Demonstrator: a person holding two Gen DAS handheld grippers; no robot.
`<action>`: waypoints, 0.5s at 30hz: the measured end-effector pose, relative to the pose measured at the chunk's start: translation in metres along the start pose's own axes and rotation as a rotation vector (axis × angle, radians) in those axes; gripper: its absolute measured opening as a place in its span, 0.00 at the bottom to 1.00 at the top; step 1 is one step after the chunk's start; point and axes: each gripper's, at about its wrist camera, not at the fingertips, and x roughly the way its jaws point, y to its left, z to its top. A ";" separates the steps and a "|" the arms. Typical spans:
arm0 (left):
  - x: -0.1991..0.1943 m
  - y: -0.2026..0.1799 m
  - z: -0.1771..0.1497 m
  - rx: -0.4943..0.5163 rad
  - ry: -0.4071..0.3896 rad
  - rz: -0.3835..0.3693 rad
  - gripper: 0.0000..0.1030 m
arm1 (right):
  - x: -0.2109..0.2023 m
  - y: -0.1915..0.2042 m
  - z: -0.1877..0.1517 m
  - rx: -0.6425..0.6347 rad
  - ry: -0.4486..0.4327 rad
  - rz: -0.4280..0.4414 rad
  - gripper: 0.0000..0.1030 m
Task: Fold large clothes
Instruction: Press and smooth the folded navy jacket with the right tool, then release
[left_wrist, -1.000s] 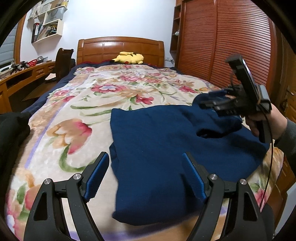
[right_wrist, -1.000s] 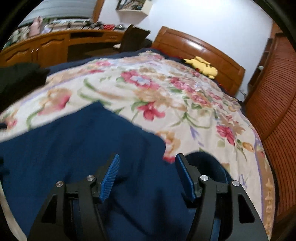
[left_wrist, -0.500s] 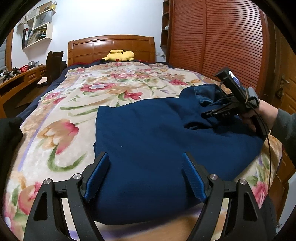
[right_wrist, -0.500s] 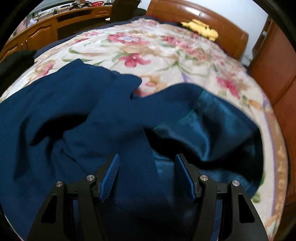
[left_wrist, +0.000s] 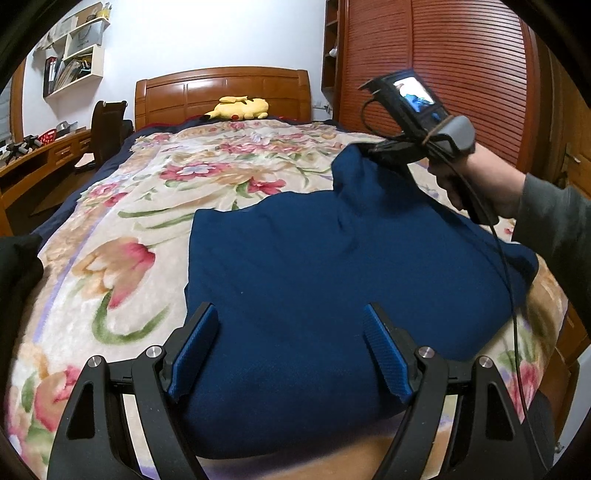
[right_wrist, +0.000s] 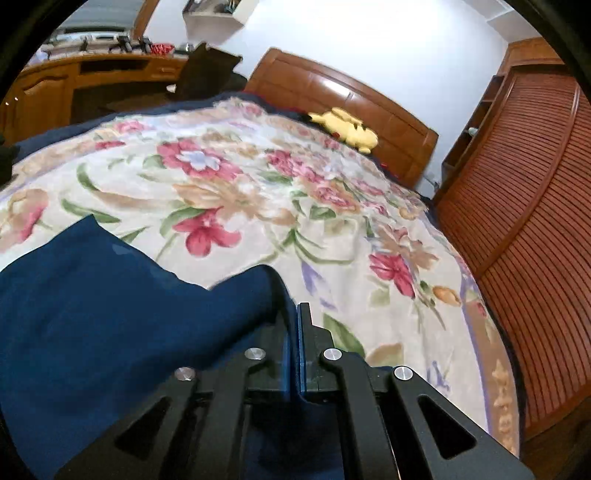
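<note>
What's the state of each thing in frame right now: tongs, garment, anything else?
Left tongs: open, hovering over the cloth.
Right tongs: shut on navy garment, lifting a corner.
Navy garment: lying on the bed, one corner raised.
Floral blanket: spread flat.
Yellow plush toy: lying by the headboard.

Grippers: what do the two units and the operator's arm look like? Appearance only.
Both match: black skeletal frames with triangular cutouts, silver pivot bolts, ribbed blue finger pads. The left gripper shows this closest. The right gripper carries a camera with a lit rear screen, a grey strap and a black cable. Bare right hand, grey-green sleeve.
</note>
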 end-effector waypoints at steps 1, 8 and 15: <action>0.000 0.001 0.000 0.000 0.001 0.002 0.79 | 0.007 0.002 0.000 -0.009 0.043 0.011 0.09; 0.000 0.001 0.001 -0.005 -0.002 0.003 0.79 | -0.007 -0.044 -0.030 0.077 0.084 -0.013 0.73; 0.003 0.000 0.001 -0.002 0.004 0.014 0.79 | -0.010 -0.124 -0.073 0.231 0.131 -0.023 0.73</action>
